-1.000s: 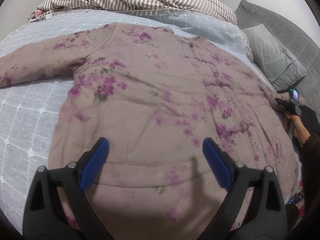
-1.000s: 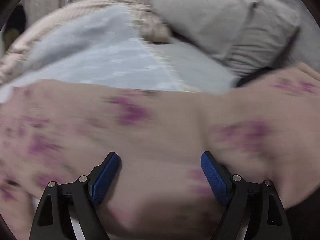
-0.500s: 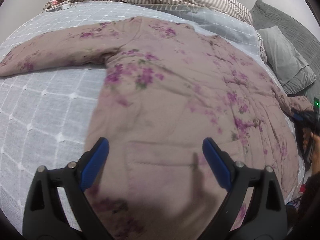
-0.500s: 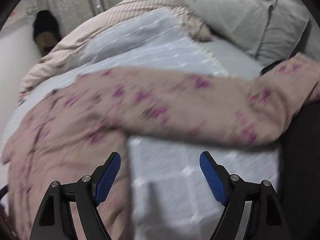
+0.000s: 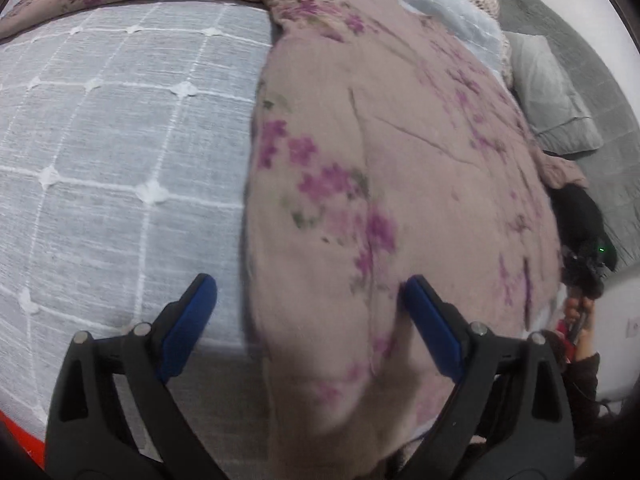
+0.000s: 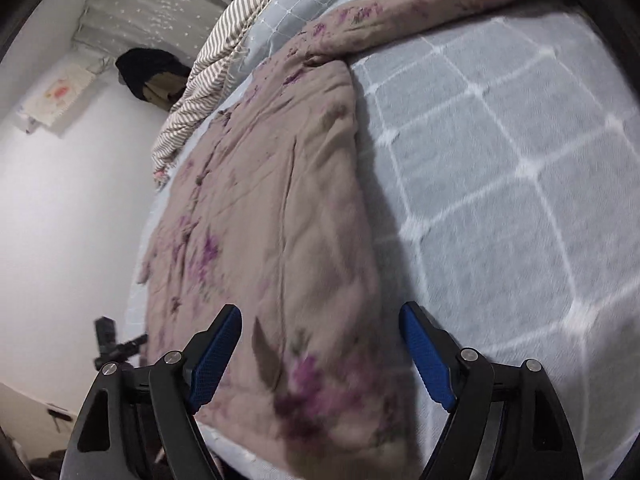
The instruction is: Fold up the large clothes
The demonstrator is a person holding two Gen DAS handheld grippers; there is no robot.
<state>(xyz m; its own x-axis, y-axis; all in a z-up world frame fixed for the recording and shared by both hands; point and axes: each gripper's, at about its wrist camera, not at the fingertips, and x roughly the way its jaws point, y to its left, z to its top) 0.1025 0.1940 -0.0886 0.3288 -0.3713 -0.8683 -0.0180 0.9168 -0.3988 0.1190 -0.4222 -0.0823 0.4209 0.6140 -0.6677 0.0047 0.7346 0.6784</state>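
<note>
Lying flat on the pale blue quilted bedspread with a white grid [image 5: 120,128], the padded mauve jacket with purple flowers [image 5: 380,152] has 1 sleeve [image 6: 420,4] stretched out sideways across the cover. The left gripper [image 5: 308,308] hangs wide open over the jacket's side edge near the hem, its blue pads clear of the cloth. The right gripper [image 6: 320,344] (also spread wide, nothing held) stands over the opposite edge.

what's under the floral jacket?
The floral jacket lies flat on the grey checked bedspread, which shows beside it. Anything directly beneath the jacket is covered.
</note>
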